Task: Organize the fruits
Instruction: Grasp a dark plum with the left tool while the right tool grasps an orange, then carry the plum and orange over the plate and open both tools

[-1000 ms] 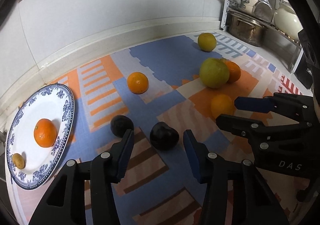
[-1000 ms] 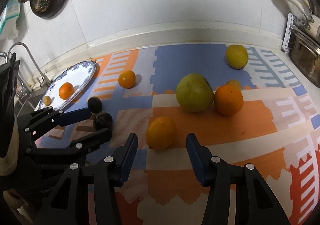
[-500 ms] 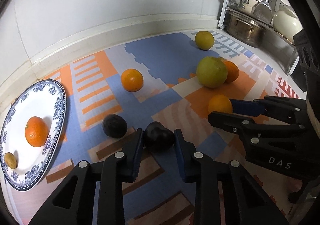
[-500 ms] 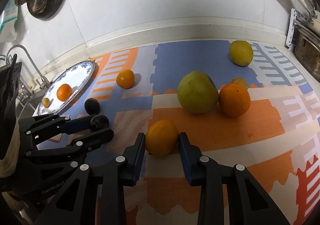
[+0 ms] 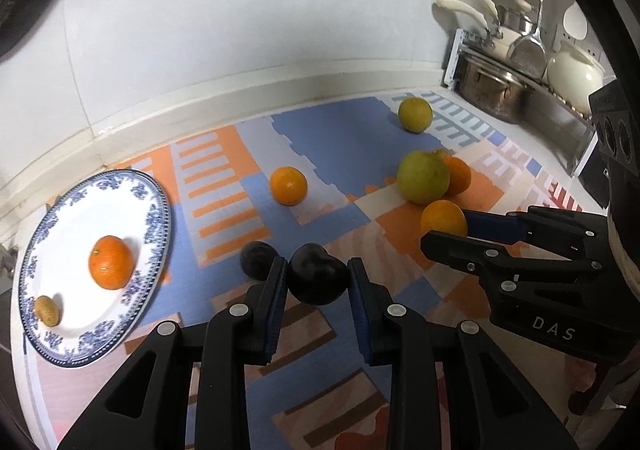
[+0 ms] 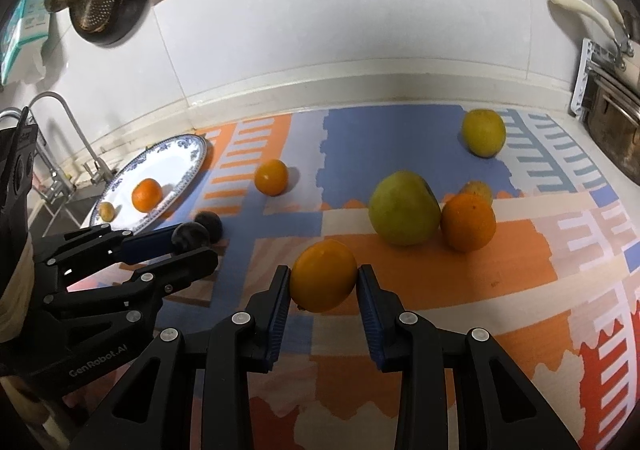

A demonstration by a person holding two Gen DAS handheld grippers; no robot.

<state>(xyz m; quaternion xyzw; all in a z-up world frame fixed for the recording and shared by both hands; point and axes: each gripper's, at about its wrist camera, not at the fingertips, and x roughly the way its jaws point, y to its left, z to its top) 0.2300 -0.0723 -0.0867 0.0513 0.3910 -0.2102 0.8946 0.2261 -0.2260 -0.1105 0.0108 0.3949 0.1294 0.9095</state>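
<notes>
**Two fruits gripped, both bound for the plate**

Since a second ago both sets of jaws have closed. We now pinch a dark plum [image 5: 317, 279] in the left gripper [image 5: 318, 282], right of the blue-rimmed plate [image 5: 158, 210]; the right gripper [image 6: 323, 284] clamps an orange [image 6: 323, 276] farther right. We advise lifting clear before swinging platewards, squeezing gently. Both grippers slope steeply downward, side by side.

Both grippers matte black plastic, open triangular cutouts in the finger arms, silver round screws at the pivots, blue ribbed pads on the inner finger faces. Left gripper [image 5: 318, 278] body reads "GenRobot.AI" in grey; right gripper [image 6: 324, 284] body reads "DAS" in white. Pale tape or cord wound round each handle.
</notes>
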